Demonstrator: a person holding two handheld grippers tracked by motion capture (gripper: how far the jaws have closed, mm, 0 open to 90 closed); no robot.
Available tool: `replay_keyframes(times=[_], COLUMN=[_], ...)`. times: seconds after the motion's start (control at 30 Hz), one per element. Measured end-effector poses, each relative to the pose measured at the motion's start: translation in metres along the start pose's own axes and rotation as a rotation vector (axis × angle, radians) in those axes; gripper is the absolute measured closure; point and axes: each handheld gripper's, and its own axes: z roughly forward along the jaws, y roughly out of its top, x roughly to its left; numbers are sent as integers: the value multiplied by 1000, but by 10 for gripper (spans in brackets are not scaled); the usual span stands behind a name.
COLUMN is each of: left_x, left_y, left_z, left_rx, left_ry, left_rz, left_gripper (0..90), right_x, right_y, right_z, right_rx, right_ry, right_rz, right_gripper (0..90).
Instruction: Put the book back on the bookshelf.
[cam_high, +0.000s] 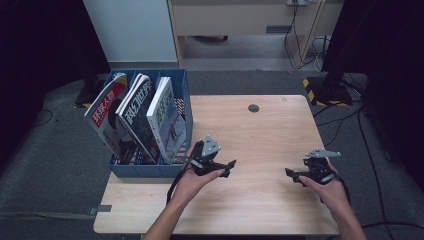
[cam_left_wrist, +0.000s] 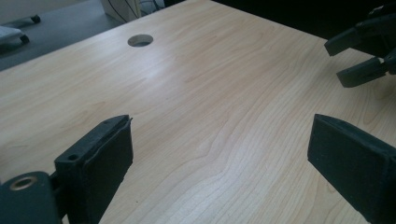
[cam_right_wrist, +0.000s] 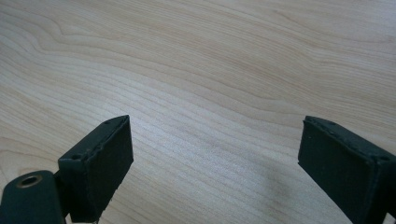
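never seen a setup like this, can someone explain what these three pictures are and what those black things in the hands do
A person sits at a wooden table and holds a hand tool with two black jaws in each hand. The top picture is from a fixed camera above, looking down: the left tongs are near the middle, the right tongs farther right. The other two pictures come from small cameras riding on each tool, looking out between its own jaws. In the left gripper view the left tongs stand wide open over bare wood, with the other tool in the far corner. In the right gripper view the right tongs are also open, nothing between them. At the table's left stands a blue file rack holding magazines. Nothing is held.
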Motion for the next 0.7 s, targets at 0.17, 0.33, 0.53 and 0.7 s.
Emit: replay_keyframes(times=[0.17, 0.33, 0.53, 0.7], left_x=[-4, -8, -11, -10], left_y=[-6, -14, -25, -31], left_z=[14, 28, 44, 54], left_rx=[36, 72, 123, 155], left_ry=[-15, -24, -28, -24], left_rz=[3, 12, 21, 6], left_gripper=[68, 67, 67, 67], right_x=[-1, -1, 1, 1], right_y=[-1, -1, -2, -4], right_z=[0, 1, 4, 7], right_rx=[3, 10, 24, 46], right_ry=[-2, -2, -1, -1], right_rz=[5, 1, -7, -12], right_gripper=[105, 104, 103, 83])
